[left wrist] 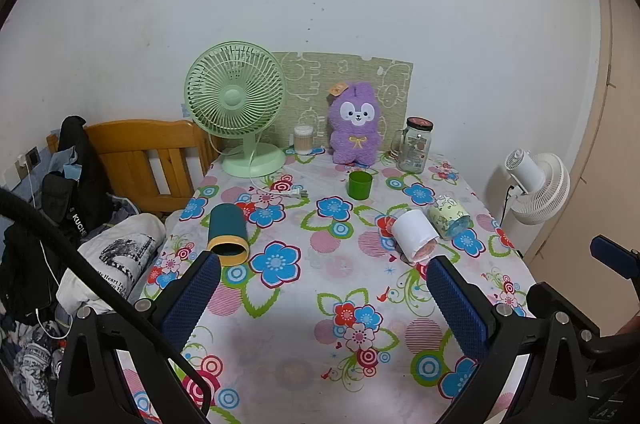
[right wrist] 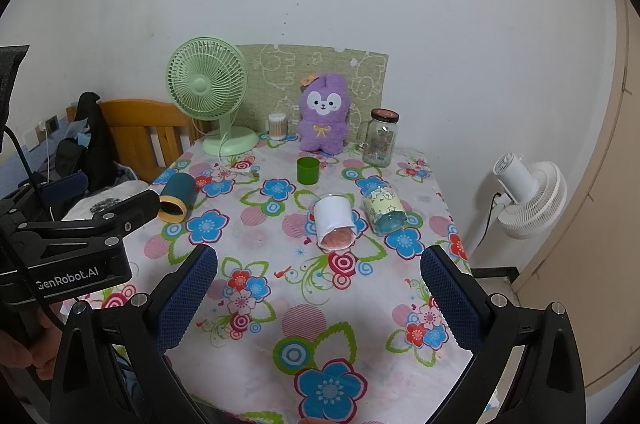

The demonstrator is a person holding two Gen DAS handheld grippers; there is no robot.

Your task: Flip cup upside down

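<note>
**Upright still: the green cup and both grippers wide apart over the flowered table**

Plainly upright, mouth up, the small dark green plastic cup (left wrist: 359,185) stands on the flower-printed tablecloth (left wrist: 304,304), in front of the purple plush rabbit toy (left wrist: 354,123) that sits at the far edge against a pale green patterned mat (left wrist: 384,79).

Nearer the camera than the green cup and to its right, a clear cup wrapped in a white paper sleeve (left wrist: 414,235) lies on its side with its open mouth toward the viewer; just beside that, further right, a clear cup with a yellow-green cartoon wrap (left wrist: 448,220) also lies on its side. To the left of the green cup, well apart, a dark teal tumbler with a yellow rim (left wrist: 227,234) lies tipped over, mouth toward the camera.

Behind the green cup and to the right stands a glass jar mug with a dark lid (left wrist: 415,145); behind and to the left, a clear tub of cotton swabs (left wrist: 303,139) and a mint-green desk fan (left wrist: 236,103), its white plug (left wrist: 288,189) lying on the cloth. Off the table, right of the green cup, is a white standing fan (left wrist: 536,185).

Left gripper (left wrist: 324,298): blue-padded fingers spread wide, nothing between them, short of every cup. Right gripper (right wrist: 320,290): likewise spread wide and holding nothing, with the white-sleeved cup lying beyond its fingertips.
</note>
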